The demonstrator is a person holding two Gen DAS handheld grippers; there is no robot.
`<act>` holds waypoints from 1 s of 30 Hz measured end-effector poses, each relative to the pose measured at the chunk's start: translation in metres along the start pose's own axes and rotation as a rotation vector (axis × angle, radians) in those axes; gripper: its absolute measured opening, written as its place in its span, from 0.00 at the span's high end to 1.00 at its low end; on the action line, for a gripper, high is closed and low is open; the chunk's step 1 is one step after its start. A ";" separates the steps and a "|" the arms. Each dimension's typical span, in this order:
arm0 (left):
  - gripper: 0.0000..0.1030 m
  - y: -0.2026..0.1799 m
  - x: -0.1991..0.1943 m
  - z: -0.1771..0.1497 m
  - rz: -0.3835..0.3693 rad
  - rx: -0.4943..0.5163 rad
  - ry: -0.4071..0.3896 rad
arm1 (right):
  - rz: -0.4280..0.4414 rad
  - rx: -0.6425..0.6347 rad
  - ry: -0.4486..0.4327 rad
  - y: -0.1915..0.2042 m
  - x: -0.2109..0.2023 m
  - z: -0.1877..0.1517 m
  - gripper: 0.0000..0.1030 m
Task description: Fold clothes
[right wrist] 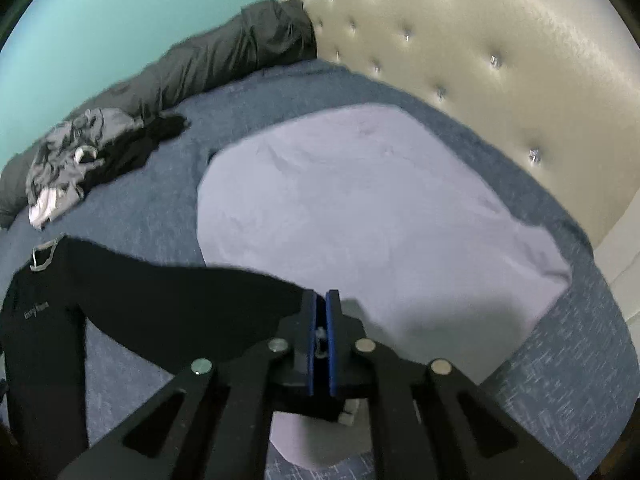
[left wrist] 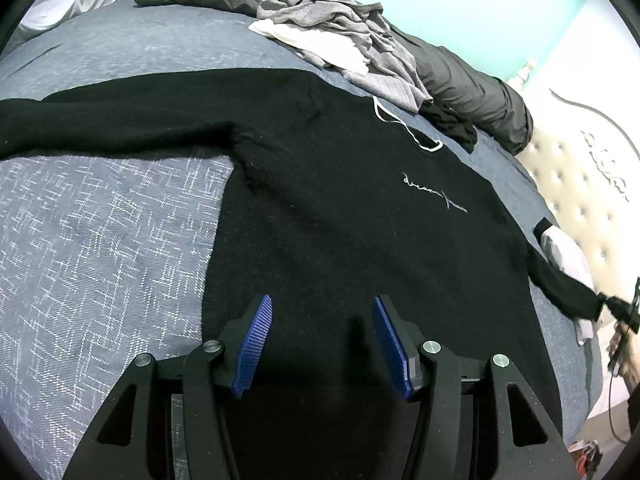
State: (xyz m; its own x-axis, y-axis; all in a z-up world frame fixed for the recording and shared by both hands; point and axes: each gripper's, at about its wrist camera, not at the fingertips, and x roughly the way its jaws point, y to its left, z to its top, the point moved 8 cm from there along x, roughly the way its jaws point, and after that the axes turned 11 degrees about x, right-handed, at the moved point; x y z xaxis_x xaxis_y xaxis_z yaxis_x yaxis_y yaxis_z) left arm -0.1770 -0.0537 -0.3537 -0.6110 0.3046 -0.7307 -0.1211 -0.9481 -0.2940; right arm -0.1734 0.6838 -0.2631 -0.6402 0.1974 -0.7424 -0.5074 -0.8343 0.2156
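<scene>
Blue-grey bedspread [left wrist: 100, 240], teal wall, tufted cream headboard [right wrist: 500, 60]. Black sweater [left wrist: 340, 220] lies spread flat, front up, white script on chest. Left gripper [left wrist: 322, 320]: jaws parted above sweater's hem, gripping nothing. Right gripper [right wrist: 321, 308]: jaws closed on sweater's sleeve end, over lavender garment [right wrist: 360, 200]. Grey clothes heap [left wrist: 340, 28] near dark bolster [left wrist: 480, 88].

The sweater [left wrist: 340, 220] lies spread on the bed [left wrist: 100, 240], a clothes heap [left wrist: 340, 36] behind it, the headboard [right wrist: 480, 60] to its right.
</scene>
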 end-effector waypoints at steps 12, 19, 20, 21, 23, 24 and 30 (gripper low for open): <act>0.45 0.003 -0.002 0.001 -0.002 -0.009 0.000 | -0.131 0.026 0.096 -0.019 0.034 0.019 0.94; 0.45 0.011 -0.001 0.016 0.025 -0.009 0.004 | -0.096 0.053 -0.025 0.004 0.011 0.043 0.89; 0.45 0.013 0.001 0.020 0.031 -0.004 0.009 | -0.065 0.036 -0.031 0.018 0.009 0.046 0.87; 0.45 0.013 0.003 0.023 0.034 -0.001 0.014 | -0.012 0.006 -0.019 0.043 0.010 0.048 0.81; 0.44 0.016 0.008 0.030 0.028 0.002 0.019 | 0.069 -0.044 0.012 0.085 0.015 0.048 0.68; 0.43 0.017 0.011 0.034 0.032 0.007 0.022 | 0.125 -0.079 0.035 0.116 0.021 0.046 0.62; 0.41 0.030 0.029 0.050 0.061 0.050 0.034 | 0.298 -0.164 0.177 0.248 0.065 0.015 0.60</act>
State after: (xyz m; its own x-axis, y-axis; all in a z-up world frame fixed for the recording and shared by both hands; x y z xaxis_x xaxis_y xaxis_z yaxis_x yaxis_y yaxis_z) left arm -0.2378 -0.0781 -0.3534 -0.5912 0.2486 -0.7672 -0.1242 -0.9680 -0.2179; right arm -0.3495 0.4974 -0.2478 -0.6291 -0.1461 -0.7635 -0.2056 -0.9159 0.3447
